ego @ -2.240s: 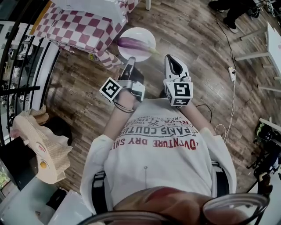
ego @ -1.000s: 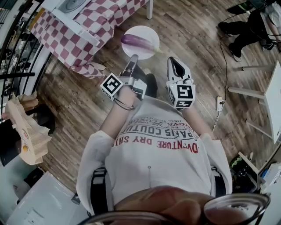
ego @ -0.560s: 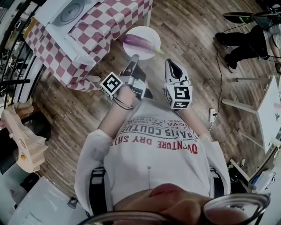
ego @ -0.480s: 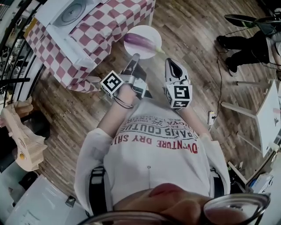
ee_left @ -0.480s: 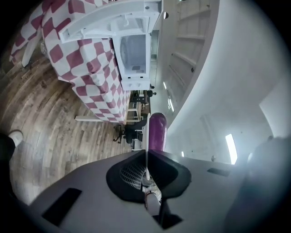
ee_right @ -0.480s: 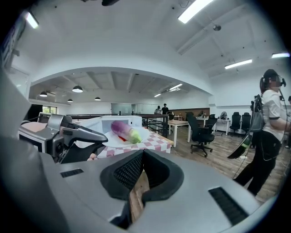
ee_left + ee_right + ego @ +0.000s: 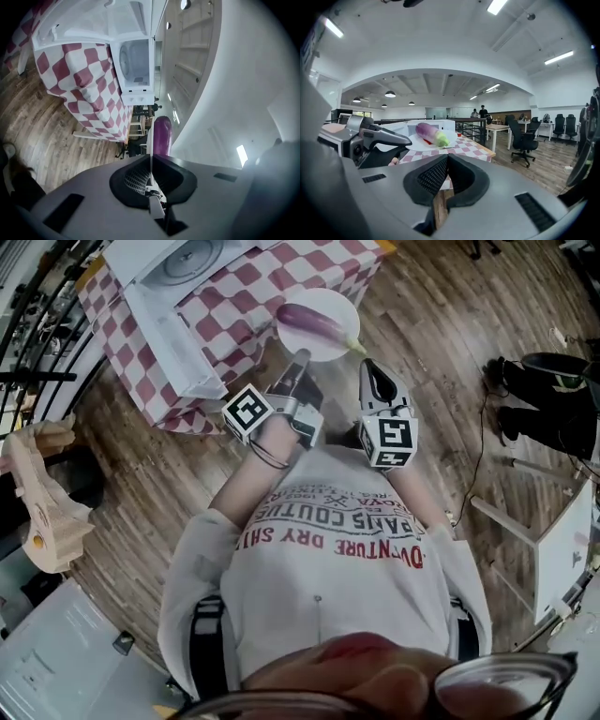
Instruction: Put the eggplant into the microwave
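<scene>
A long purple eggplant (image 7: 314,321) lies on a round white plate (image 7: 328,302), upper centre of the head view. The left gripper (image 7: 301,359) pinches the plate's near rim, probably to keep it level. The right gripper (image 7: 369,367) is beside it, jaws pressed together and empty. At upper left, the white microwave (image 7: 173,296) seems open.

A desk (image 7: 300,273) covered with a red and white checkered cloth stands on the brown wooden plank floor (image 7: 141,456). Directly on the desk sits a white box-shaped microwave oven (image 7: 183,261), near one edge, its door open.
</scene>
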`<state>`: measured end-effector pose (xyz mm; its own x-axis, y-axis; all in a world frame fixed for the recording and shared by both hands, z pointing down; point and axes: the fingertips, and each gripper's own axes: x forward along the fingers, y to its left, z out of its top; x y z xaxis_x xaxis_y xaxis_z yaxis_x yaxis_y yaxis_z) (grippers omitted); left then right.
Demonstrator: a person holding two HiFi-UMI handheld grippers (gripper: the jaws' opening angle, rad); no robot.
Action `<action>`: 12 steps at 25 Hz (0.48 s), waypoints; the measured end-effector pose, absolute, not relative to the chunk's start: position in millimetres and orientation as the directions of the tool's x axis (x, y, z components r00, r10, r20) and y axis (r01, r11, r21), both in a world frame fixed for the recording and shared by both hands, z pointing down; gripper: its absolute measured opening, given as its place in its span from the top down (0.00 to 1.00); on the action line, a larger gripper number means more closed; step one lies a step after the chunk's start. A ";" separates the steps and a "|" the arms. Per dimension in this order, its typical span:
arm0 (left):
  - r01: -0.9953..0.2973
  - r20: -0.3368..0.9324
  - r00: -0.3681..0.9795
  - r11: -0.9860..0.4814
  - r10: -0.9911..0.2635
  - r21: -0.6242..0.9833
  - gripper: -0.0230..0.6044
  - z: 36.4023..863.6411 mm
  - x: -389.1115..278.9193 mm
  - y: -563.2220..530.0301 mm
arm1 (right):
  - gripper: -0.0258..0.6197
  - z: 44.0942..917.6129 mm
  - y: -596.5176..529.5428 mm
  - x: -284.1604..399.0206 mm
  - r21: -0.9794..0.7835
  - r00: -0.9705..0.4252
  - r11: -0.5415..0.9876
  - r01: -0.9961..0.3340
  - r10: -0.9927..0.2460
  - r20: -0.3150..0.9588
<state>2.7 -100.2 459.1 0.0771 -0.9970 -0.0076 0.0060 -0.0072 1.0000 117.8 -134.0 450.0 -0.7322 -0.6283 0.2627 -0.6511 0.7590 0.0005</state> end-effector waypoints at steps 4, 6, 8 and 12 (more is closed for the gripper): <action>-0.005 0.008 0.013 0.008 -1.000 1.000 0.91 467.2 -18.2 -118.4 | 0.93 460.7 -160.6 97.8 -0.005 -0.767 0.794 -0.608 -0.586 0.263; -0.007 0.031 -0.032 0.032 -0.999 0.999 0.91 474.7 -30.0 -124.9 | 0.93 463.2 -174.4 84.5 -0.009 -0.796 0.823 -0.568 -0.547 0.261; -0.003 0.043 -0.089 0.043 -0.995 0.999 0.91 478.6 -43.6 -134.7 | 0.93 462.3 -191.0 67.6 -0.001 -0.830 0.858 -0.514 -0.497 0.253; 0.016 0.045 -0.201 0.043 -0.978 0.999 0.91 481.1 -65.7 -164.1 | 0.93 458.5 -229.8 38.5 0.006 -0.883 0.912 -0.410 -0.399 0.246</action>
